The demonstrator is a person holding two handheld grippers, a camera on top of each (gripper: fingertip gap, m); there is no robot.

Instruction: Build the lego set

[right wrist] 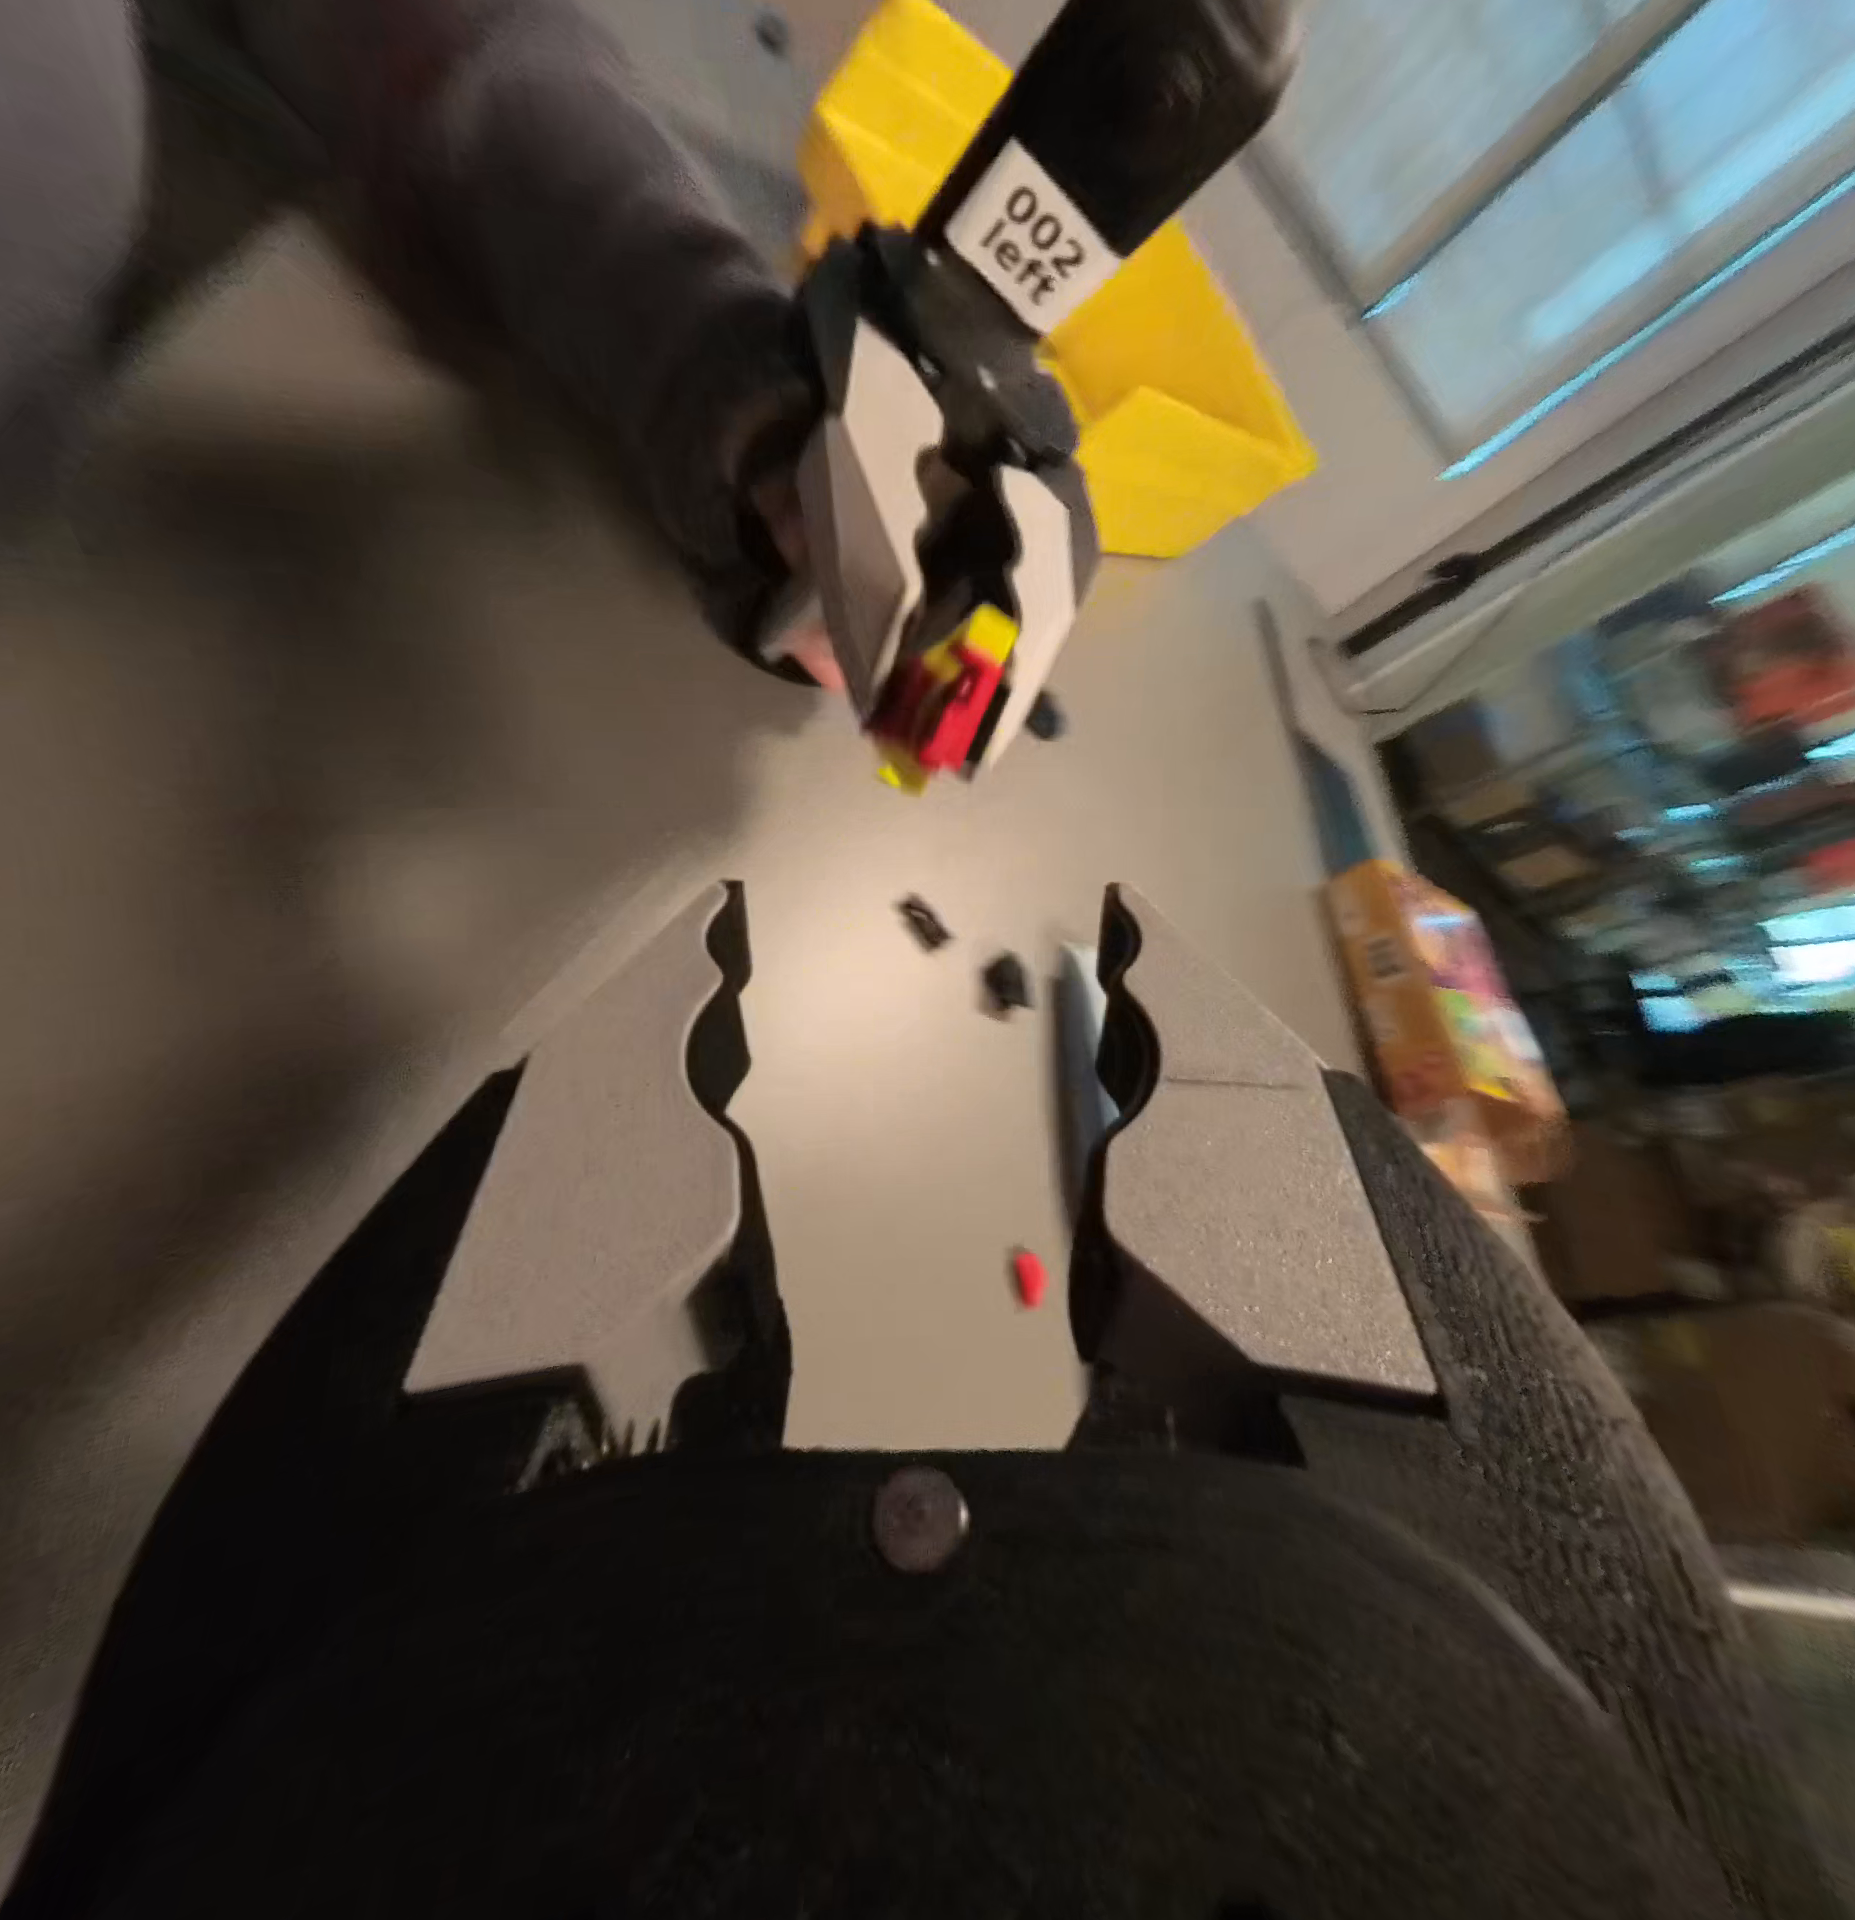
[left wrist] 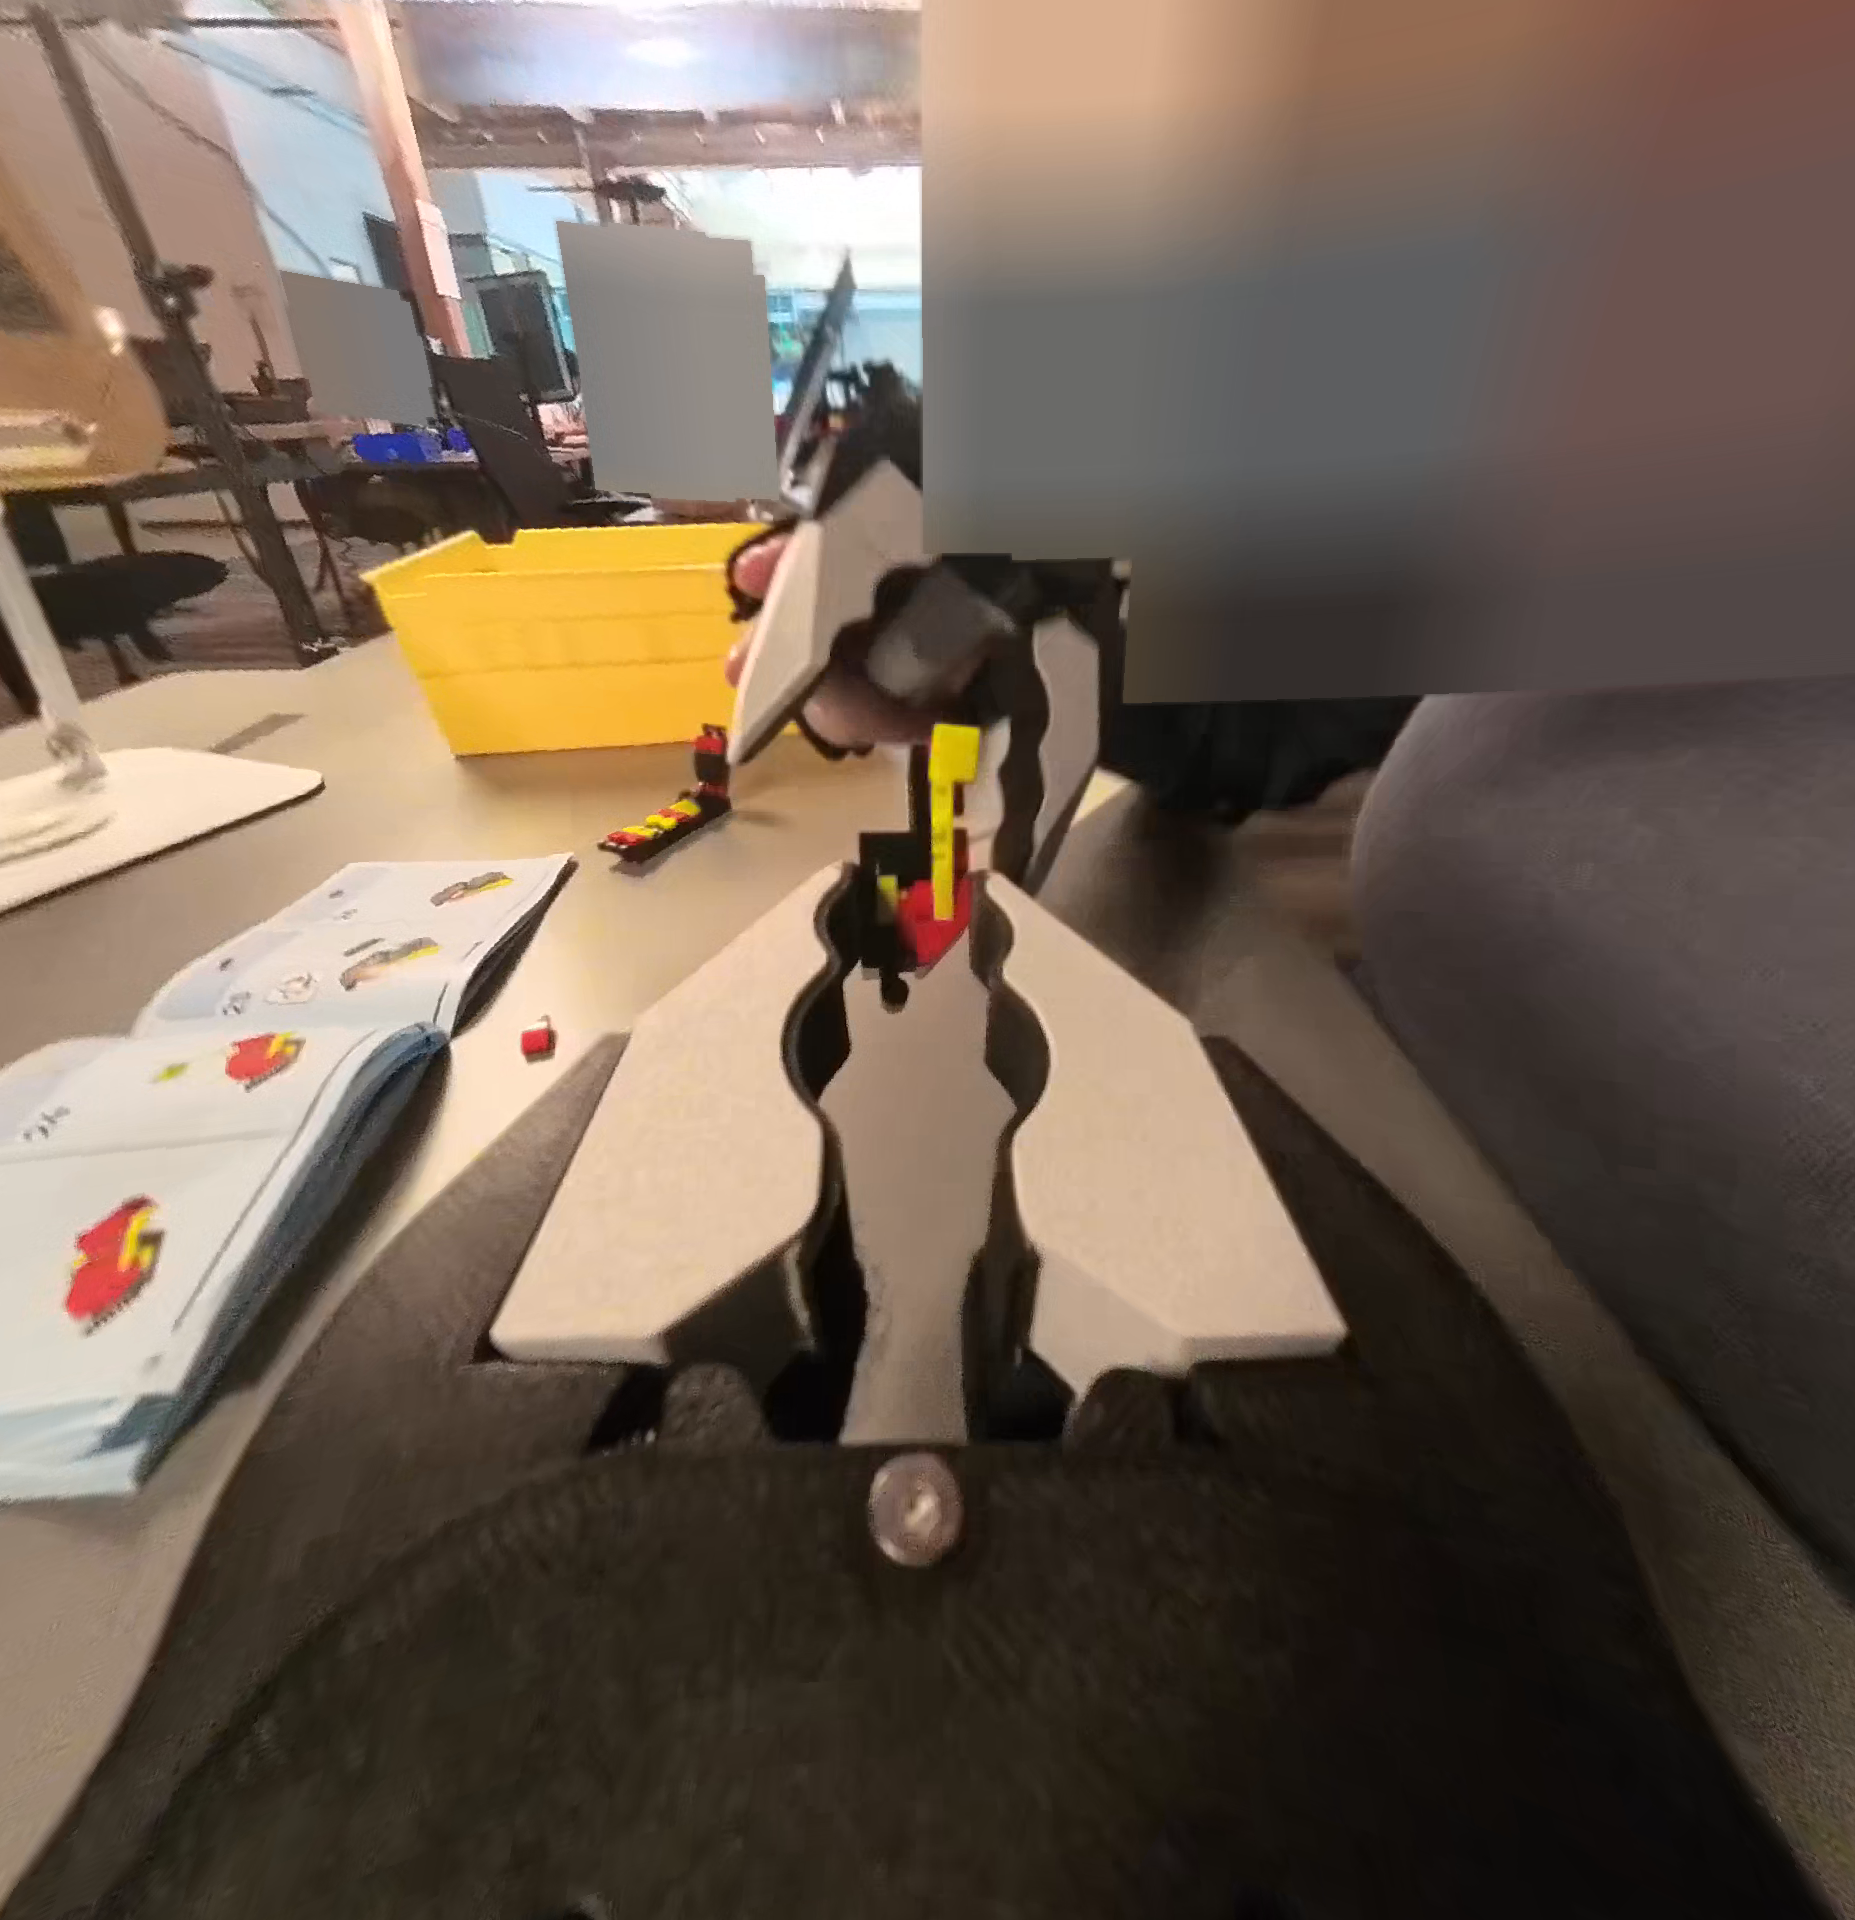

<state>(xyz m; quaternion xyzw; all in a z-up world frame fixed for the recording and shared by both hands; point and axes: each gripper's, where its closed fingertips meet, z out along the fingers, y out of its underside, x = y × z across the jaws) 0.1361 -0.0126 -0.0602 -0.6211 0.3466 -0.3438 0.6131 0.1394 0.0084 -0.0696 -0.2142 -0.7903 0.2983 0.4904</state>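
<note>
My left gripper (left wrist: 907, 888) is shut on a small red, yellow and black lego assembly (left wrist: 928, 914), held up above the table; a yellow piece (left wrist: 949, 810) sticks up from it. In the right wrist view the left gripper (right wrist: 938, 717) shows farther off with the assembly (right wrist: 933, 696) in its tips. My right gripper (right wrist: 923, 914) is open and empty, facing the assembly from a short way off. It shows opposite in the left wrist view (left wrist: 923, 707). A second red and yellow lego part (left wrist: 668, 821) lies on the table.
A yellow bin (left wrist: 570, 634) stands at the back. An open instruction booklet (left wrist: 227, 1091) lies left, a small red piece (left wrist: 536, 1039) beside it. Two black pieces (right wrist: 923, 923) and a red piece (right wrist: 1029, 1276) lie below my right gripper. A white lamp base (left wrist: 123, 800) stands far left.
</note>
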